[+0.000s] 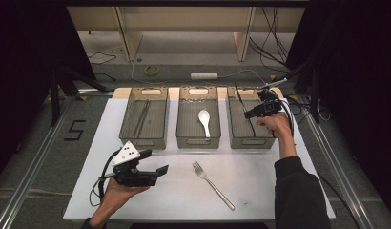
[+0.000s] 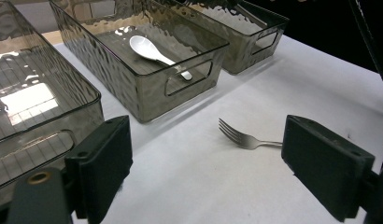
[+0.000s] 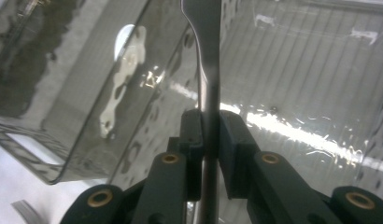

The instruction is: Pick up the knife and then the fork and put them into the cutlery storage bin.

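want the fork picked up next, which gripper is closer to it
Left. The left gripper hovers just left of the fork; the right gripper is off over the right bin.

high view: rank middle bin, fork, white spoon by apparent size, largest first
1. Middle bin, clearly the largest.
2. Fork on the white table, longer than the spoon as it looks, though it lies nearer the camera, which may exaggerate that.
3. White spoon, lying inside the middle bin, the smallest.
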The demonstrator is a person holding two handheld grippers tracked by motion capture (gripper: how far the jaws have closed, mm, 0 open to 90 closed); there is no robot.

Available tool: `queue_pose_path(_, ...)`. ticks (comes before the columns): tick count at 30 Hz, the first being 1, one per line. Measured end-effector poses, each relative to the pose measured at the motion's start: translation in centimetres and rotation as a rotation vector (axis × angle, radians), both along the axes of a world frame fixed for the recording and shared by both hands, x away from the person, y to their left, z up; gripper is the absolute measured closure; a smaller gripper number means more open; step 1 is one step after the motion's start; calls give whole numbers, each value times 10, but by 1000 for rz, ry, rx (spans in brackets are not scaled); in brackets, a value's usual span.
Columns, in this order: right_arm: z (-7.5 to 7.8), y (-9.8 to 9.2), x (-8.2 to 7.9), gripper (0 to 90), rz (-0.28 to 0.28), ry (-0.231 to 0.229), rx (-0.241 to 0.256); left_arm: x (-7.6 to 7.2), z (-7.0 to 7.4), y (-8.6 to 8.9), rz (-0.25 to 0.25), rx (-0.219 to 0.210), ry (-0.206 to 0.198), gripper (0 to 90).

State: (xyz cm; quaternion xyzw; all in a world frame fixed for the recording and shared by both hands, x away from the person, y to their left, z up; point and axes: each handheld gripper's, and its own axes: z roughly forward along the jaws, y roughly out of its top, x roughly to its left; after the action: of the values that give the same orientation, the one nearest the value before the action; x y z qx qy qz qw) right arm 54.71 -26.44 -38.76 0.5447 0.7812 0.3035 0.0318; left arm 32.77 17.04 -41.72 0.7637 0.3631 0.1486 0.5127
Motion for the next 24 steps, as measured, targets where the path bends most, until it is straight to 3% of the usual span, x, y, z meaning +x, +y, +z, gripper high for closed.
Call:
queue_pose_path(12,-12,7,1,809,-50,14,-51,-1,0,1,5,-1,-2,159)
queue_pose_path(24,-26,9,1,807,-58,31,-76,-1,0,0,6,1,-1,159)
